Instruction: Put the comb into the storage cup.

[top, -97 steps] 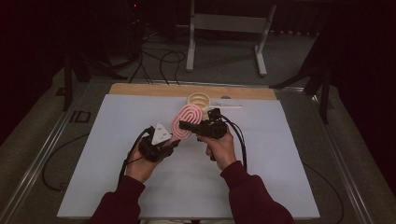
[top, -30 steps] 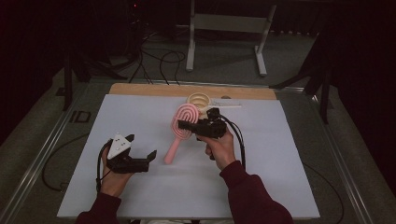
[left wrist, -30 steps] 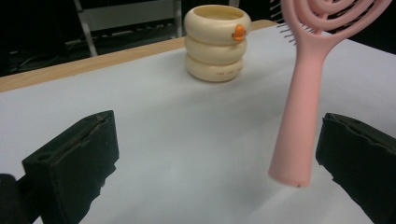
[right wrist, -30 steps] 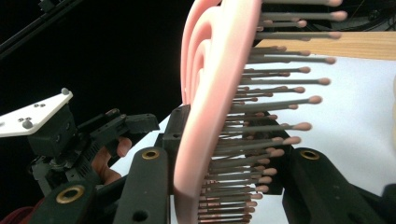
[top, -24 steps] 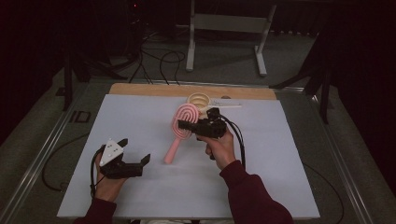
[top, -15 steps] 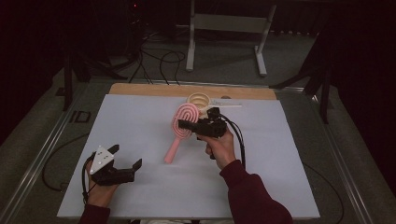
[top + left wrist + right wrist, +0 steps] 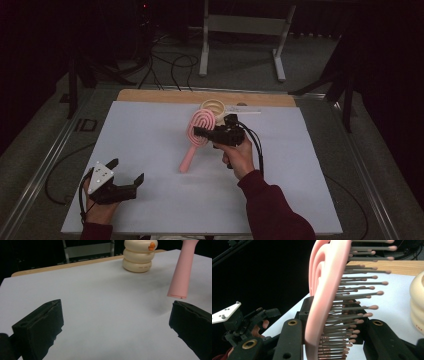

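A pink hairbrush (image 7: 192,145) hangs tilted over the middle of the white table (image 7: 150,135), its handle end pointing down toward me. My right gripper (image 7: 201,132) is shut on the brush's spiral head (image 7: 322,302), with the grey bristles (image 7: 357,293) sticking out to the right in the right gripper view. Near the table's front left corner my left gripper (image 7: 126,171) is open, nothing between its jaws. In the left gripper view the left gripper (image 7: 115,325) faces the brush's handle end (image 7: 180,277), which hangs well ahead at the upper right.
A cream ribbed round container (image 7: 214,106) stands just behind the brush, near the wooden strip (image 7: 160,96) at the table's far edge. It has an orange spot (image 7: 151,245) on its side. Cables and a metal stand (image 7: 240,30) lie on the floor beyond.
My left gripper has drawn back from the brush toward the near left corner, open. The right gripper has stayed in place, still gripping the brush head.
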A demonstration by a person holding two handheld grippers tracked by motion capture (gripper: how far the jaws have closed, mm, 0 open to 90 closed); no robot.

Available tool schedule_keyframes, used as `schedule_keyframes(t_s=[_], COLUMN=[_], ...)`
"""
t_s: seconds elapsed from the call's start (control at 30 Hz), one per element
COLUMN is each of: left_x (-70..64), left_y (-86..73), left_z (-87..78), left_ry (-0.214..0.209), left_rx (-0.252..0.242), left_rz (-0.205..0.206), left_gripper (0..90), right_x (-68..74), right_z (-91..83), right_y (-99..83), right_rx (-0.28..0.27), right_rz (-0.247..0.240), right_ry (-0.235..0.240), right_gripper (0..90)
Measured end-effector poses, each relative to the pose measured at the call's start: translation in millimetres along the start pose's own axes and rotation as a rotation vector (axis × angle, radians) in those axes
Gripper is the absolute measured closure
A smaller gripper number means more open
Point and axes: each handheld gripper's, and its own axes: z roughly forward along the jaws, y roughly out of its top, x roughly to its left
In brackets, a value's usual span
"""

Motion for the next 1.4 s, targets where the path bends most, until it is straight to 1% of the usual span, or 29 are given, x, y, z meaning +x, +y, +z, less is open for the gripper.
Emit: schedule_keyframes(t_s=[0.03, 0.1, 0.33, 0.43, 0.53, 0.67, 0.8, 1.2, 1.4], left_x=[1.2, 2.4, 3.9, 2.5, 0.3, -1.9, -2.9, -2.0, -2.3], left_y=[-0.6, -1.3, -3.9, -4.1, -5.0, -6.3, -6.7, -7.7, -8.0], left_z=[-1.2, -1.9, -0.4, 0.7, 3.5, 7.2, 8.2, 9.7, 10.6], left_ry=[0.008, 0.01, 0.022, 0.028, 0.033, 0.03, 0.028, 0.041, 0.041], left_rx=[-0.007, -0.014, -0.012, -0.005, 0.012, 0.027, 0.025, 0.027, 0.03], left_rz=[-0.004, -0.011, -0.017, -0.002, 0.011, 0.028, 0.027, 0.023, 0.026], left_gripper=[0.0, 0.0, 0.0, 0.1, 0.1, 0.0, 0.1, 0.1, 0.1], right_x=[0.2, 0.2, 3.7, 6.1, 7.5, 8.9, 9.9, 9.8, 8.2], right_z=[0.2, 0.4, 1.0, 1.4, 2.8, 4.9, 6.8, 9.7, 10.1], right_y=[0.0, 0.1, 6.4, 9.3, 11.9, 15.5, 19.2, 26.9, 29.5], right_rx=[0.001, 0.0, -0.005, -0.009, 0.004, 0.007, 0.004, 0.009, -0.001], right_rz=[-0.002, -0.004, -0.02, -0.029, -0.038, -0.037, -0.042, -0.05, -0.042], right_ry=[-0.001, -0.003, -0.001, -0.005, -0.011, -0.009, -0.01, -0.011, -0.014], right_gripper=[63.8, 63.7, 63.7, 63.8, 63.8, 63.8, 63.8, 63.7, 63.7])
